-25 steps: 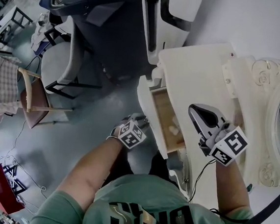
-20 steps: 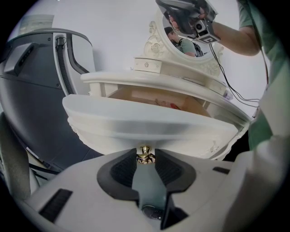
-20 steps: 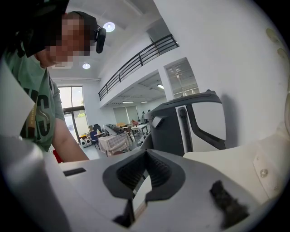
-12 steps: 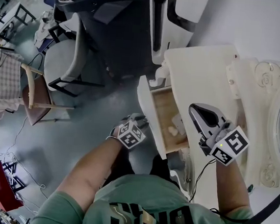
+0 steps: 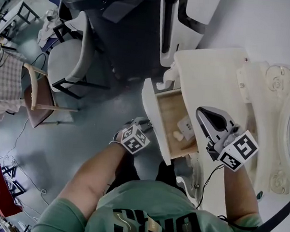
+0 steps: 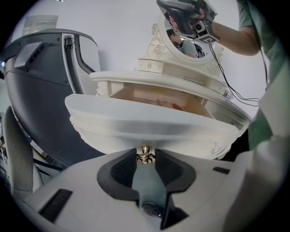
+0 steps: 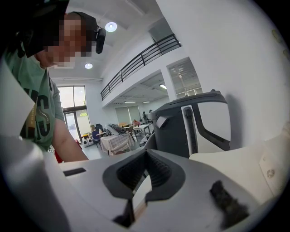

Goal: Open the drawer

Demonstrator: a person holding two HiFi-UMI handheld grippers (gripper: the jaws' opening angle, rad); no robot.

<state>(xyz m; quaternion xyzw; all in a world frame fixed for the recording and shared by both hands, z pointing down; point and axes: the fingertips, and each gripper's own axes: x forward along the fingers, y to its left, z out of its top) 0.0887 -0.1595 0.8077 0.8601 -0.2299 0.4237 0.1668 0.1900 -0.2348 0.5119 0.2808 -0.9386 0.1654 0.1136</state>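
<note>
The cream drawer (image 5: 149, 106) of the dressing table (image 5: 210, 78) stands pulled out toward the left, and its wooden inside (image 5: 171, 115) shows. My left gripper (image 6: 145, 155) is shut on the drawer's small brass knob (image 6: 145, 154), under the curved drawer front (image 6: 149, 122). In the head view the left gripper (image 5: 143, 125) sits against the drawer front and the knob is hidden. My right gripper (image 5: 210, 119) hovers above the table top; in its own view the right gripper (image 7: 146, 153) is shut with nothing in it.
Small white items (image 5: 183, 127) lie inside the drawer. An ornate mirror (image 5: 289, 101) stands at the right of the table. A large dark grey machine (image 5: 128, 24) stands beyond it; grey chairs (image 5: 63, 64) and a wooden chair (image 5: 34, 100) stand on the floor at left. A black cable (image 5: 206, 182) hangs by the table.
The drawer has slid farther out of the table, drawn by my left gripper on the knob; more of its wooden inside and the white items now show. The right gripper has stayed put.
</note>
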